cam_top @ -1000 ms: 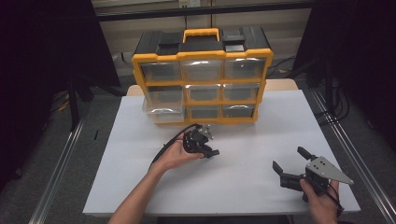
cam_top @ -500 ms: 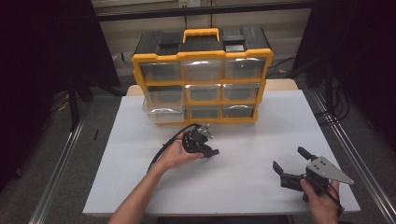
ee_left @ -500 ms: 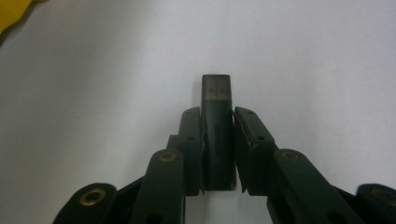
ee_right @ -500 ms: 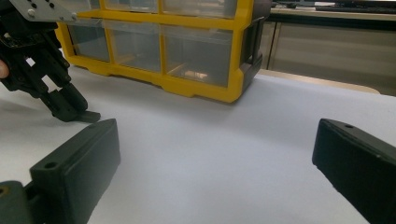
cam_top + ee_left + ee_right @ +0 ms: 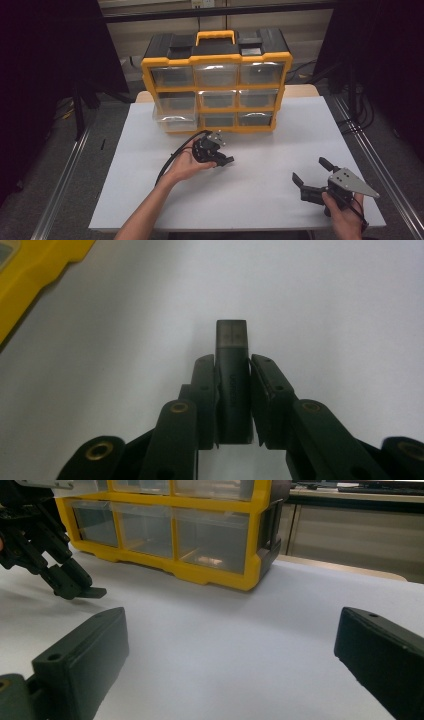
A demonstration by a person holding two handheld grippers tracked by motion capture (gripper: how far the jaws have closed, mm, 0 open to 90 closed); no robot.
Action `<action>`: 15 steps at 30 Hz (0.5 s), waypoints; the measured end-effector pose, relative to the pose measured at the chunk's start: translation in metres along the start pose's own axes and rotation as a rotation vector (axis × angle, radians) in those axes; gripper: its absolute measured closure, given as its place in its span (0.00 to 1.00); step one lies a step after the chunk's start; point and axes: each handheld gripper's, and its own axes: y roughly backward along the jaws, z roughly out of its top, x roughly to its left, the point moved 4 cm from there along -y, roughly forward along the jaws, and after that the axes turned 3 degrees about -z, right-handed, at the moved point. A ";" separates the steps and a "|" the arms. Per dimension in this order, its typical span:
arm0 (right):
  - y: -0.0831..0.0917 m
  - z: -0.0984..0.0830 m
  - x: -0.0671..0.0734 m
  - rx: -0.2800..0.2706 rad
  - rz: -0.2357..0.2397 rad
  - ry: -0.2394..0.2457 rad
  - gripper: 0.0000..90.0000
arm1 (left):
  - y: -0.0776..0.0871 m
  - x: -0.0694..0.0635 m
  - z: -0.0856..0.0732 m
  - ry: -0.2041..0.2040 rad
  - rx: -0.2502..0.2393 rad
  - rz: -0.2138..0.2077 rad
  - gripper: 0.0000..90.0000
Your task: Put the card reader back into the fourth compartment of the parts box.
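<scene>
**Dark stick pinched, drawers at twelve o'clock**

Just below the organizer's bottom row, near the table's (image 5: pixel 150 200) middle, we hold the left tool (image 5: pixel 223 161) pressed onto a small dark stick (image 5: pixel 232 375), perhaps a USB drive. From the left gripper view its long axis runs straight out along the jaws, one end jutting past them over bare white surface. The yellow drawer organizer (image 5: pixel 216 85) stands at twelve o'clock from that tool; the lower-left drawer (image 5: pixel 175 120) looks slightly pulled out. Our right tool (image 5: pixel 311 176) rests at four o'clock, jaws spread with nothing between them, well apart. The left hand is the nearer one, we judge.
</scene>
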 end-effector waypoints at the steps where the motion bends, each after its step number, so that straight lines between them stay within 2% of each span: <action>1: 0.000 0.000 0.000 -0.001 -0.001 0.000 0.01 | 0.001 -0.001 0.001 -0.001 -0.008 -0.001 0.82; 2: 0.000 0.000 0.000 -0.001 -0.001 0.000 0.01 | 0.001 -0.002 0.001 0.006 -0.014 -0.008 0.82; 3: 0.000 0.000 0.000 -0.001 -0.001 0.000 0.01 | 0.003 -0.002 0.001 -0.003 0.005 -0.013 0.82; 5: 0.000 0.000 0.000 -0.001 0.003 0.001 0.01 | 0.003 -0.003 0.002 0.004 -0.018 -0.007 0.82; 15: 0.000 0.000 0.000 -0.002 0.001 0.000 0.01 | 0.012 -0.007 0.002 0.003 -0.047 -0.003 0.82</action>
